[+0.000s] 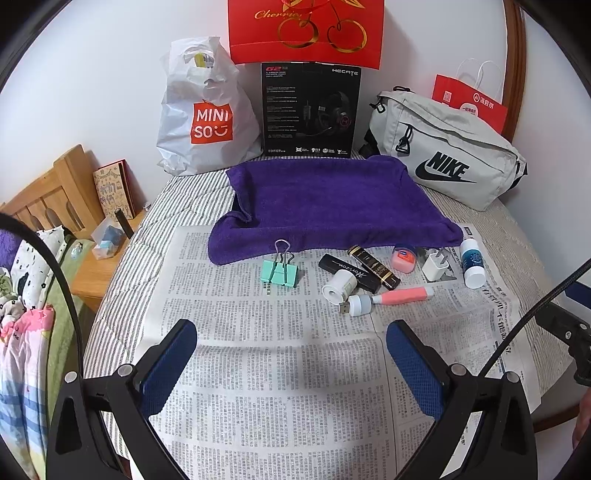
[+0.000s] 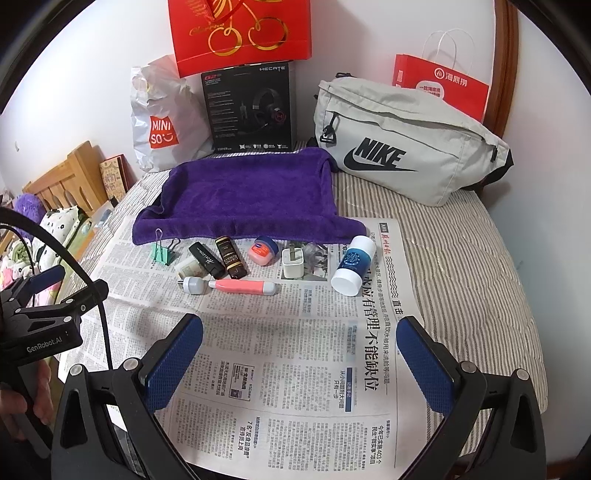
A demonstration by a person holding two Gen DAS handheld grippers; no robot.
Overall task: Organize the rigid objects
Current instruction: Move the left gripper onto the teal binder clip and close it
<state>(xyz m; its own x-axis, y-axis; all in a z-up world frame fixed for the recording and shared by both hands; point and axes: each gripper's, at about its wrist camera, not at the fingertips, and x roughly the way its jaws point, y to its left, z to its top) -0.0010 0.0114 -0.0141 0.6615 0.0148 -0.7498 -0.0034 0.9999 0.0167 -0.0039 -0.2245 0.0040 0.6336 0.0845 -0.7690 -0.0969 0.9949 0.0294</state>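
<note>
Readable markings: a white plastic bag (image 1: 201, 110) carries "MINISO" on an orange panel; a black headset box (image 1: 311, 110) shows "HECATE", "G2" and "EDIFIER"; a red gift bag (image 1: 306, 33) above it reads "Cherries" in gold; a grey waist bag (image 1: 448, 147) bears "NIKE" with the swoosh. A black flat stick (image 1: 347, 271) is lettered "Horizon". A black and gold lighter (image 2: 231, 257) reads "GRAND"; its smaller lettering is too fine to read. The left gripper body, seen from the right wrist view, is marked "GenRobot.AI".

Task items lie in a loose row on a newspaper (image 1: 258, 354) spread over a striped bed, just in front of a purple towel (image 1: 328, 203): a green binder clip (image 1: 280, 271), a white roll (image 1: 339, 286), a small USB lamp (image 1: 356, 304), a pink and white tube (image 1: 402, 295), a small pink jar with a blue lid (image 2: 263, 251), a white plug adapter (image 2: 292, 263) and a white bottle with a blue label (image 2: 352, 266).

The left gripper (image 1: 291, 363) hangs above bare newspaper, well short of the items, its blue-padded jaws spread wide and holding nothing. The right gripper (image 2: 299, 360) has the same pose, jaws spread and empty. A hand (image 2: 22, 398) grips the left gripper's handle.
</note>
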